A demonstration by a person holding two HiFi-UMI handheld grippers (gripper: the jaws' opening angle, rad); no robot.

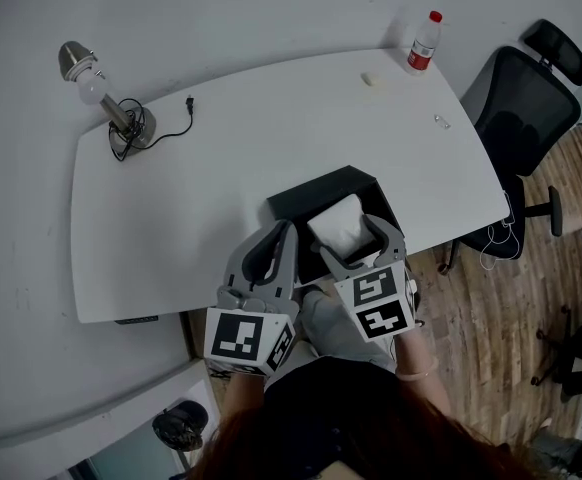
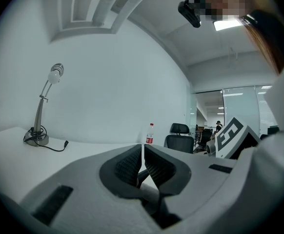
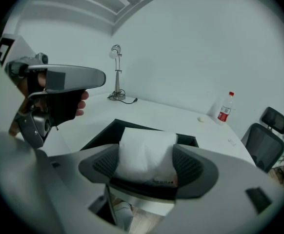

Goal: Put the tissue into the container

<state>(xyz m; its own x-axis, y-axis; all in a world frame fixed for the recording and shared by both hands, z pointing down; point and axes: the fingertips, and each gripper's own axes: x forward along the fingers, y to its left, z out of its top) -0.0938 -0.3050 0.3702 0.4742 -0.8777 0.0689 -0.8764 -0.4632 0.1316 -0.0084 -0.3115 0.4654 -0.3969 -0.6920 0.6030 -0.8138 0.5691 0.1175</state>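
Tissue (image 3: 144, 147) is clamped between the jaws of my right gripper (image 3: 147, 162), squeezed from both sides so the soft pack bulges up a bit. I've got it right over the black container (image 1: 311, 190), which sits at the near edge of the table (image 1: 201, 198), basically in front of my belly. I reckon that's why I'm holding it low and level: let go and it should drop in flat. I can't tell if the underside of the tissue is touching the floor of the box or hanging just above it. Inside the container I see only dark walls and the tissue, nothing else as far as I can make out.

My left gripper (image 1: 279, 240) has its jaws pressed together with nothing between them. It's parked just beside the container's left wall, probably so it's out of the way. Lamp (image 1: 99, 88) and bottle (image 1: 424, 43) are well apart on the far side, not involved.
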